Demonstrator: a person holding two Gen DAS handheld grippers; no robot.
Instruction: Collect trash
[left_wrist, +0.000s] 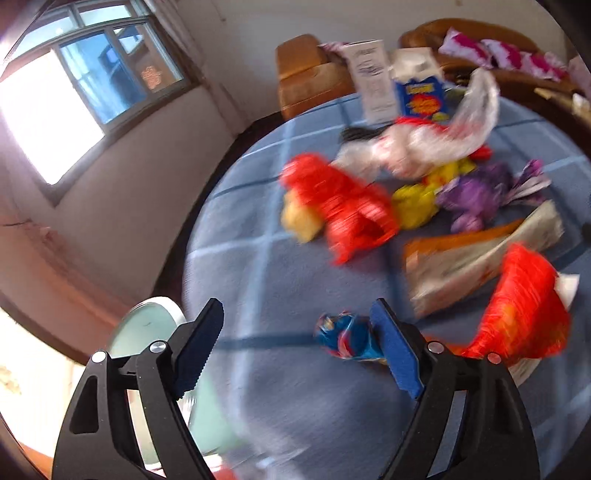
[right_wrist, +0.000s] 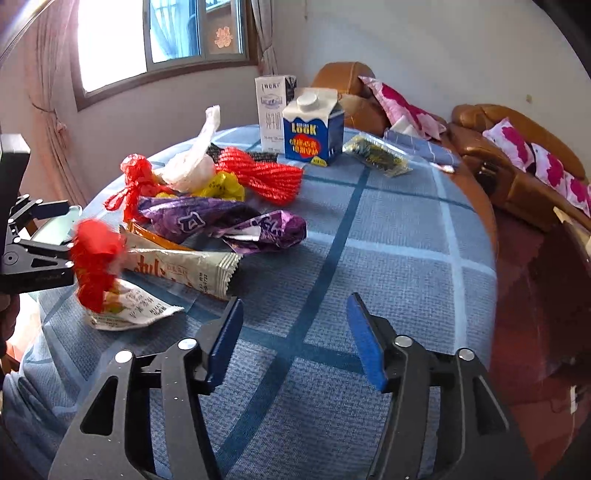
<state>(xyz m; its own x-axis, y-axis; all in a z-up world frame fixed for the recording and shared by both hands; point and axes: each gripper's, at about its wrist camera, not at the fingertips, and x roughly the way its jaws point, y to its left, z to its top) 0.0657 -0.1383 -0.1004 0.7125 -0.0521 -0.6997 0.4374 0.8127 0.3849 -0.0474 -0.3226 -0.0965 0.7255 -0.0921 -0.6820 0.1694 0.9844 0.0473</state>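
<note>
Tablecloth (right_wrist: 388, 236): blue weave, crossed by a check of dark blue and pale blue-white stripes.
Carton (right_wrist: 313, 127): blue sides, white top and cap, yellow lettering over a red patch.
Tall carton (right_wrist: 271, 110) behind it: white with grey print.
Net bag (right_wrist: 264, 173): bright red mesh.
Wrapper (right_wrist: 221, 221): purple with white characters.
Long sachet (right_wrist: 192, 271): cream with red lettering, orange edge.
Thin bag (right_wrist: 195, 162): translucent white; yellow plastic (right_wrist: 221, 184) beneath.
Small packet (left_wrist: 347, 336): blue with red and white.
Sofa (right_wrist: 517, 177): tan-brown; cushions (right_wrist: 532, 155) white with magenta blotches.
Gripper pads (right_wrist: 223, 339): dark blue on black frames.
</note>
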